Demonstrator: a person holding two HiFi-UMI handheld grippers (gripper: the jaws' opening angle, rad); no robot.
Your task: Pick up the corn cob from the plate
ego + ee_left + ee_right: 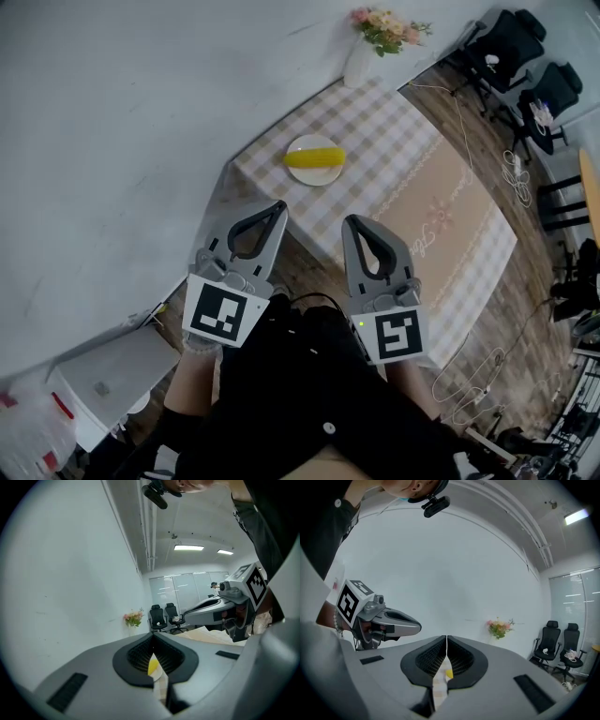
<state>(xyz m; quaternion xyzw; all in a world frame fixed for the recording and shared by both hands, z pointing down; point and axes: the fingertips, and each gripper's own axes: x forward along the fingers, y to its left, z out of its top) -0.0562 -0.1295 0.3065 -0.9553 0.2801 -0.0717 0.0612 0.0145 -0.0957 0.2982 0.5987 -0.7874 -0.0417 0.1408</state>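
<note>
A yellow corn cob (314, 157) lies on a small white plate (302, 174) near the left corner of a table with a checked cloth (394, 141). My left gripper (279, 206) and right gripper (350, 222) hang side by side short of the table's near edge, both shut with nothing held. Through the closed jaws in the left gripper view a sliver of the corn cob (153, 664) shows, and in the right gripper view the corn cob (449, 673) shows as a small yellow patch. Each gripper view also shows the other gripper beside it.
A white vase of pink flowers (367, 49) stands at the table's far corner by the white wall. Black office chairs (511, 42) stand beyond the table at upper right. Cables (478, 384) lie on the wooden floor. A white box (112, 380) sits at lower left.
</note>
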